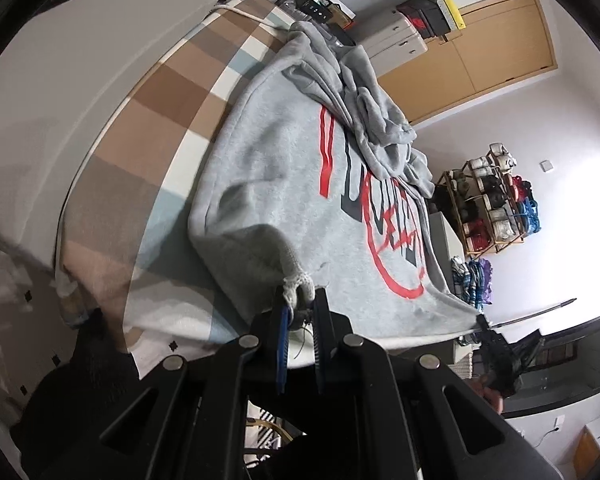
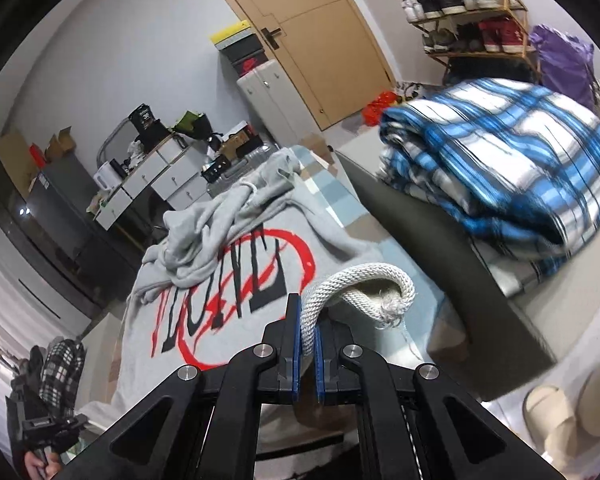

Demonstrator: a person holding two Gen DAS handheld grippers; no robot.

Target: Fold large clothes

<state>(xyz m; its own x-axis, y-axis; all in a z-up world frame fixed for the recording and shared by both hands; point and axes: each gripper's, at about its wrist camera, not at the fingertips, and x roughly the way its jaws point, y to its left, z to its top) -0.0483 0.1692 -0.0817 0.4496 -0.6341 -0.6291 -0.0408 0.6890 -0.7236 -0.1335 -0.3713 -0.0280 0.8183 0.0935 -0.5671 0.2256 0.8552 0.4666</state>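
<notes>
The hoodie (image 1: 268, 168) is light heather grey, with a red ring and red stripes printed over chunky dark charcoal letters. Its ribbed hem (image 2: 352, 280) looks paler, almost off-white. The bedsheet (image 1: 172, 92) under it is a big check of tan, brown, pale blue and white. The folded blanket (image 2: 500, 172) is blue-and-white plaid with dark lines. Fingers (image 2: 297, 344) are black with blue pads. The door (image 2: 300, 28) is light wood.

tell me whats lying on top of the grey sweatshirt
Its own bunched sleeves and hood lie heaped across the grey sweatshirt, covering part of the red and dark print.
</notes>
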